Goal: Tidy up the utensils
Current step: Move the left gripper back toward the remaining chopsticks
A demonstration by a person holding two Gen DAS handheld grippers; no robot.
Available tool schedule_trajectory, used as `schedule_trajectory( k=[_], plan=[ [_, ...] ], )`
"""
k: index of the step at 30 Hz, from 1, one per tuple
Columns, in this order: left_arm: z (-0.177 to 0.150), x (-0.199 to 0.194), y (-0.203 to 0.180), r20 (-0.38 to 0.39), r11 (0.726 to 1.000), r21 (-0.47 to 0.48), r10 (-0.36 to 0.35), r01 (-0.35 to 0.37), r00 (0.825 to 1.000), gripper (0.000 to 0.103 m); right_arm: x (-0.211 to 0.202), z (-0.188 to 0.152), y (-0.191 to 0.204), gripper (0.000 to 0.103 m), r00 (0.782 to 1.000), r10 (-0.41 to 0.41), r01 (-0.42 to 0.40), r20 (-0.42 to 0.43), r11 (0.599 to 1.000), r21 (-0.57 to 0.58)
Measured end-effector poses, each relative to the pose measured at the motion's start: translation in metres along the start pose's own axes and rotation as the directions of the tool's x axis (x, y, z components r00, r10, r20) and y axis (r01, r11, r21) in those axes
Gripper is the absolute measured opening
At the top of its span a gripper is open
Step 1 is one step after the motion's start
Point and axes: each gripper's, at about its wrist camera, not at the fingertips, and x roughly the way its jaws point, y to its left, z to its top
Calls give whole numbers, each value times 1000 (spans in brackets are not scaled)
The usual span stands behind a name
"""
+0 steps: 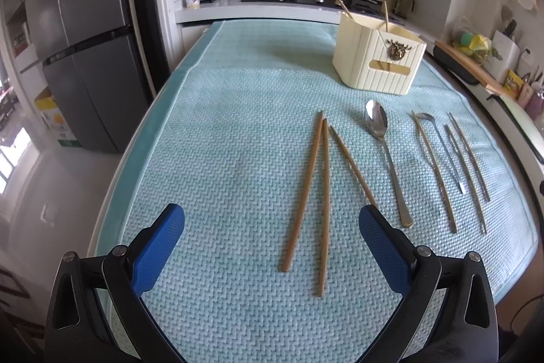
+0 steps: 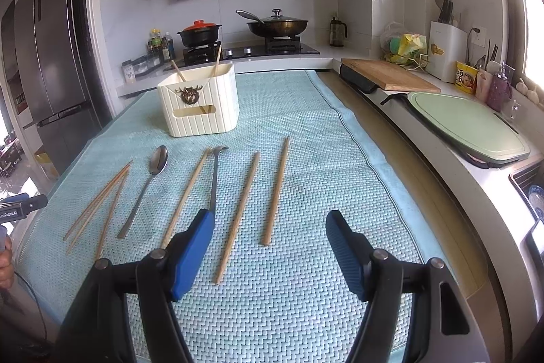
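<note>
Left claw (image 1: 272, 220): spread wide, nothing between its blue pads; it hovers above the mat over the near ends of the left-hand chopsticks.
Right claw (image 2: 270, 227): spread wide, holding nothing; two chopsticks lie on the mat between its fingers.
Tabletop cover: light blue woven mat (image 2: 306, 295), carrying all loose utensils.
Holder (image 2: 200, 101): cream ribbed box, upright at the far part of the mat; two chopsticks stand tilted inside it.
Left group of chopsticks (image 1: 316, 189): three wooden sticks on the mat, tips converging towards the holder.
Large spoon (image 1: 386, 152): metal, bowl up, just right of that group.
Small spoon (image 2: 215, 176): metal, lying beside a chopstick (image 2: 188, 193), bowl end near its tip.
Right pair of chopsticks (image 2: 258, 199): two sticks, apart, roughly parallel.
Person: a hand (image 2: 5, 264) shows at the left edge of the right wrist view.
</note>
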Motion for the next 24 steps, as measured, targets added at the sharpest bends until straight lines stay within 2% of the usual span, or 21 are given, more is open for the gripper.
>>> schedule_trajectory(
  k=[11,24],
  plan=[
    [11,14,-3,-20,999,39,-1,2,1000,102,5,2,1,70,1000,13,-13,-18,1000,-5],
    [24,35,4,-59,999,49,3,0,998,102,17,6,-14,70,998,33,-30,-56,998,55]
  ],
)
